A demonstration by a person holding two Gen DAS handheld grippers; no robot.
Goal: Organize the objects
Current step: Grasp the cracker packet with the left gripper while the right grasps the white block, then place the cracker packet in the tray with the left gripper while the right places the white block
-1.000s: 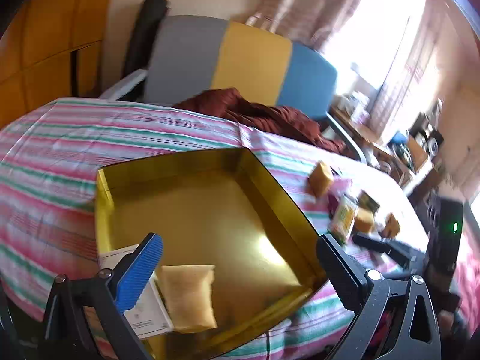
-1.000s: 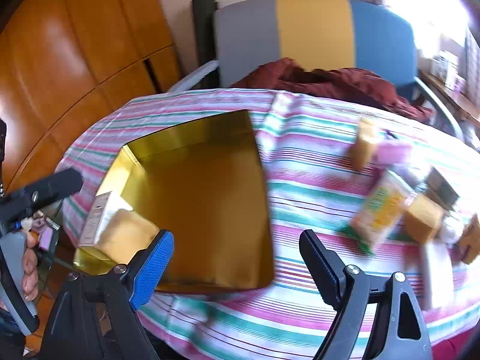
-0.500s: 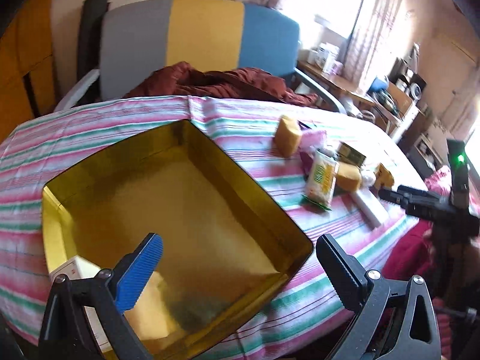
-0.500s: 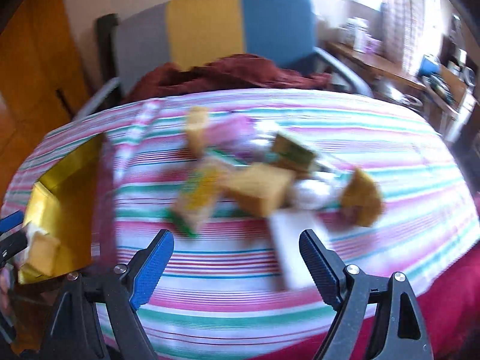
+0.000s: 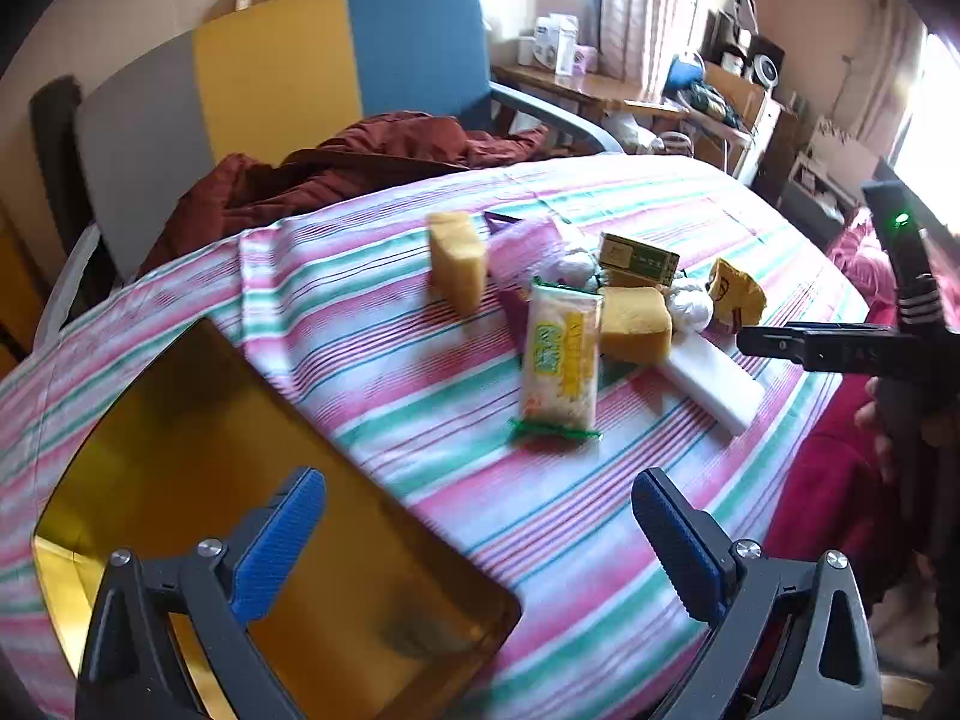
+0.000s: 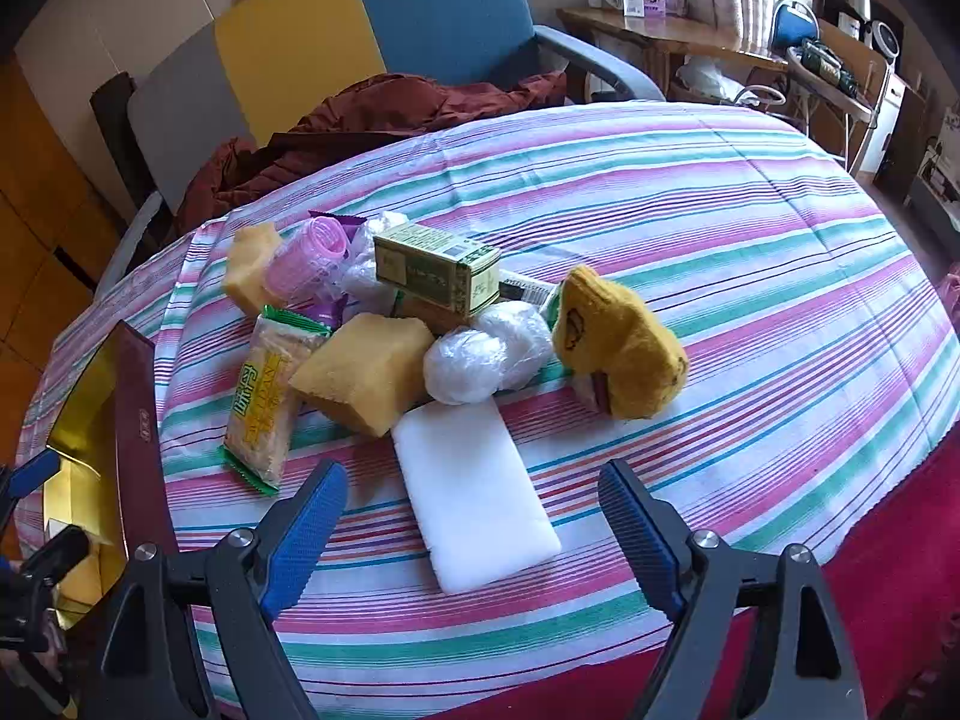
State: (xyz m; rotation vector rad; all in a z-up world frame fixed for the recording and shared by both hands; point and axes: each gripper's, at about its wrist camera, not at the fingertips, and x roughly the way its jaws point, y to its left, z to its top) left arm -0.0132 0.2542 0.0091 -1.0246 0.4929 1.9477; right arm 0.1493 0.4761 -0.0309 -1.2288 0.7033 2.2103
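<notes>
Now both jaws spread: right gripper [image 6: 474, 522] faces the flat white foam block [image 6: 474, 492]; at 11 o'clock, the yellow sponge cube [image 6: 366, 372] overlaps its far end and might tumble. Left gripper [image 5: 480, 540] hovers empty.

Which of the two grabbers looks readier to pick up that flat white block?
Right. The right gripper is open, its fingers straddling the flat white block; the left gripper hangs by the gold box.

Bright daylight floods in from blown-out windows [image 5: 936, 108] — slight motion blur, heavy fisheye warping, dark corners.
</notes>
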